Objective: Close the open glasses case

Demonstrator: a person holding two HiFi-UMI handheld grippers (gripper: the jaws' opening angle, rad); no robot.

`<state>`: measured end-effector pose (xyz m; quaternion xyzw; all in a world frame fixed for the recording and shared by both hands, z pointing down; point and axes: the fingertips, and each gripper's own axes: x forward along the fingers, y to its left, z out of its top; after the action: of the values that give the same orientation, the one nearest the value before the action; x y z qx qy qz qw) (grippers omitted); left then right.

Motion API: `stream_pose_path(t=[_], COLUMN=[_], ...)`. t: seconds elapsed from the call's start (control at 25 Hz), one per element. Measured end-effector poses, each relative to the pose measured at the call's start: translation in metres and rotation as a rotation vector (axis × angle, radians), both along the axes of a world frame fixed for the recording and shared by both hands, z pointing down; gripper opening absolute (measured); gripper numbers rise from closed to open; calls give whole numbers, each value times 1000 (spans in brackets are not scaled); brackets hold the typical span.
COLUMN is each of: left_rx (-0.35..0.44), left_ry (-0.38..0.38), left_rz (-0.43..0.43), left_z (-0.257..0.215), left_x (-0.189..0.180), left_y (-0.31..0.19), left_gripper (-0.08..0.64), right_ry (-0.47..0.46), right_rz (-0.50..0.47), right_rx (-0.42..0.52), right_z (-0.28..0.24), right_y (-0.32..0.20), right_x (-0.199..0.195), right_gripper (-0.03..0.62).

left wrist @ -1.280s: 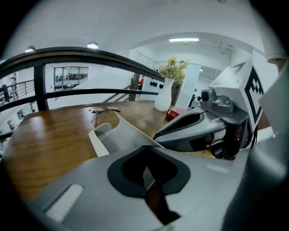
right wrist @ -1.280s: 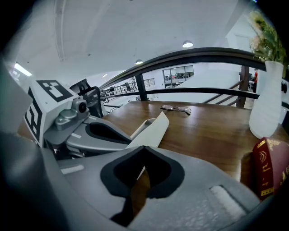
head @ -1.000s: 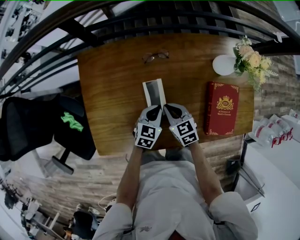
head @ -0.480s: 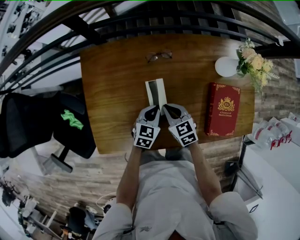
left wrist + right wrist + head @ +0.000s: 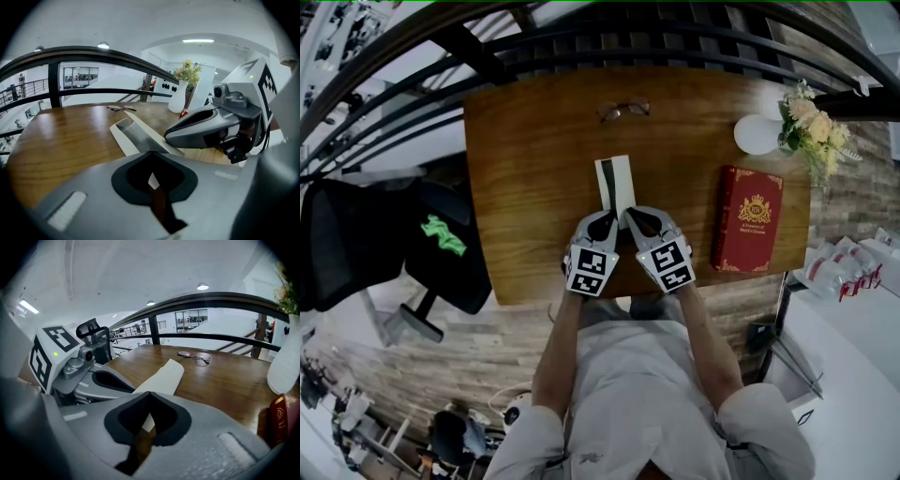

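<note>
Our left tongs (image 5: 607,221) and right tongs (image 5: 635,218) sit clenched, empty, at the open glasses case (image 5: 615,180); next, we think, we must press its lid down.

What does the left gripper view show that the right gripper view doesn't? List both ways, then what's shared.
Only the left gripper view: the right tool and the grey inside of the glasses case. Only the right gripper view: the left tool and a black chair. Both: the glasses case, the glasses, the wooden table and the white vase.
</note>
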<state>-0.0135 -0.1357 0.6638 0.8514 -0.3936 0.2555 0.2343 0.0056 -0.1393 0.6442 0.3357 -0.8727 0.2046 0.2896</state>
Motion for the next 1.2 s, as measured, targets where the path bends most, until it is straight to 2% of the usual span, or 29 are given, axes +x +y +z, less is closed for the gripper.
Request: stream_pose_path(t=[1.2], left_rx=[-30], left_ry=[-11], left_rz=[-39], left_z=[10], left_x=[-20], left_y=[8], left_gripper=[20], right_ry=[30], right_rz=[-36], right_rx=[-7], right_z=[5], right_y=[3], right_x=[-15], right_gripper=[3])
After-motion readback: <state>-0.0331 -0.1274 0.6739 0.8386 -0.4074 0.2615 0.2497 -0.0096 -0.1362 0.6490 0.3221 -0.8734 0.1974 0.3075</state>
